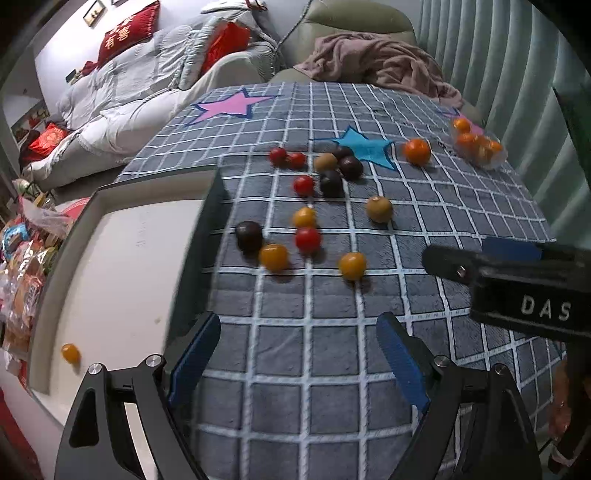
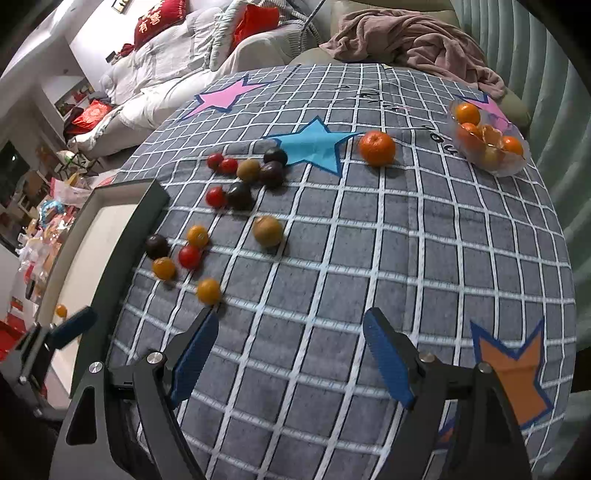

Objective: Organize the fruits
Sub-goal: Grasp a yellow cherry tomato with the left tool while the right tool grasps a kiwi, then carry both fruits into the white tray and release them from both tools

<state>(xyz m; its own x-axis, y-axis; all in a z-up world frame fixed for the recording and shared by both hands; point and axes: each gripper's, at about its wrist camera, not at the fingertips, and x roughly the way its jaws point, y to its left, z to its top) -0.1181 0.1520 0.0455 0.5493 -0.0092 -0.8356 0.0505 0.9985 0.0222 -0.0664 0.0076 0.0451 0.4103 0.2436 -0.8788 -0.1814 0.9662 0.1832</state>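
Small fruits lie scattered on a grey checked cloth [image 2: 369, 258]: red tomatoes [image 1: 307, 239], yellow tomatoes [image 1: 352, 265], dark plums [image 1: 249, 235], brownish fruits [image 1: 379, 209]. A tangerine [image 2: 377, 147] lies by the blue star. A clear bowl [image 2: 491, 140] at the far right holds several tangerines. A white tray [image 1: 122, 280] with a dark rim stands at the left; one yellow tomato [image 1: 70, 352] lies in it. My left gripper [image 1: 299, 350] is open and empty over the cloth beside the tray. My right gripper [image 2: 291, 350] is open and empty, near a yellow tomato [image 2: 208, 291].
A pink blanket [image 2: 413, 37] lies on a green chair behind the table. A bed with red cushions [image 1: 125, 33] is at the back left. Snack bags [image 1: 22, 266] are piled left of the tray. Green curtains [image 1: 517, 55] hang at the right.
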